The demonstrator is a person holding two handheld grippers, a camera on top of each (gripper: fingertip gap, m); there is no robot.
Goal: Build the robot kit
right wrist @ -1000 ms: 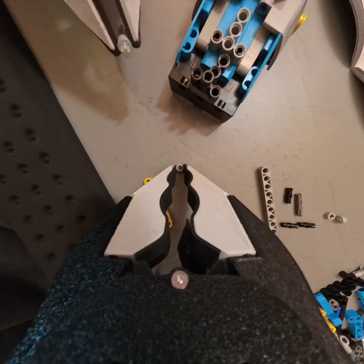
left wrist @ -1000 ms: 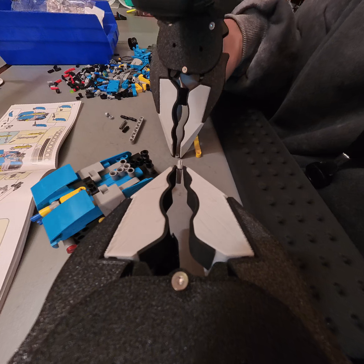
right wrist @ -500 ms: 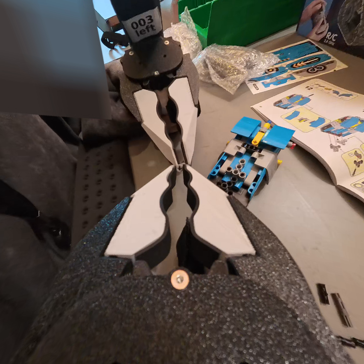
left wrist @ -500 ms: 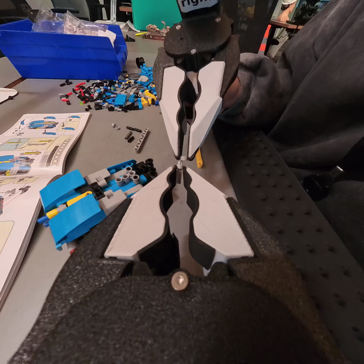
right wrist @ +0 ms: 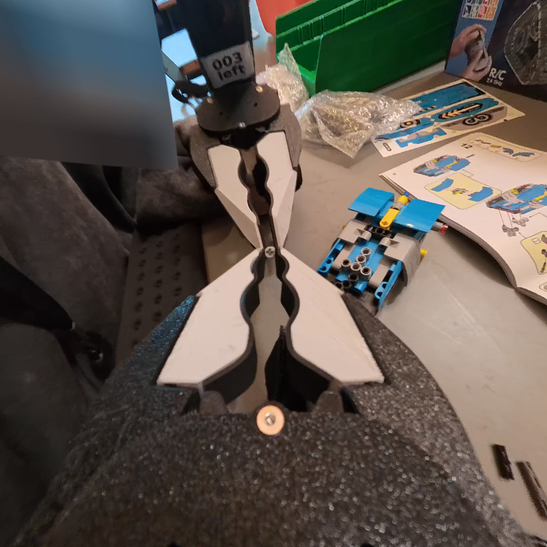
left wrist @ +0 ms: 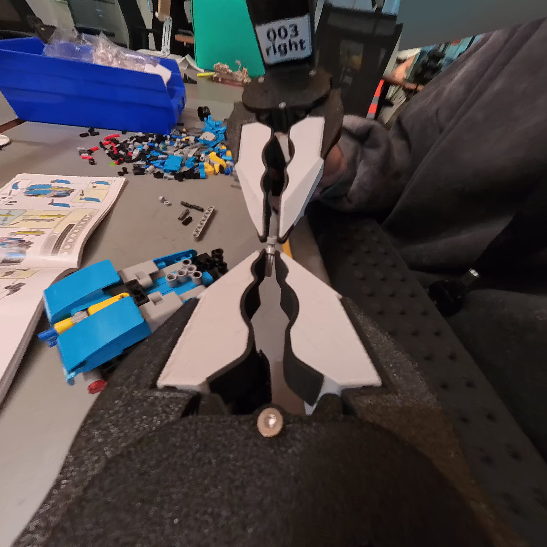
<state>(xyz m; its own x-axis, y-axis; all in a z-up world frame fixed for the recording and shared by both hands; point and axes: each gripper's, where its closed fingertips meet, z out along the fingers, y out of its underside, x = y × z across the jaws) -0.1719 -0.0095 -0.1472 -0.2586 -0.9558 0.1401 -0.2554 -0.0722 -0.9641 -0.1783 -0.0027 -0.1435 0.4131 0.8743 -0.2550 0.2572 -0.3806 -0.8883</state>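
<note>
Grey pin [left wrist: 270, 260] clamped at the tip of left gripper [left wrist: 268, 257], meeting a small grey bush [right wrist: 269, 252] pinched in right gripper [right wrist: 269, 254]. Held tip to tip above the desk [left wrist: 142, 225] edge, beside blue brick car [left wrist: 118, 305].

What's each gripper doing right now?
Left gripper: closed on a small grey pin.
Right gripper: closed on a small grey bush.

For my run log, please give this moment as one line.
left gripper: shut on grey pin | right gripper: shut on small grey piece | tips meet above table | blue car beside
</note>
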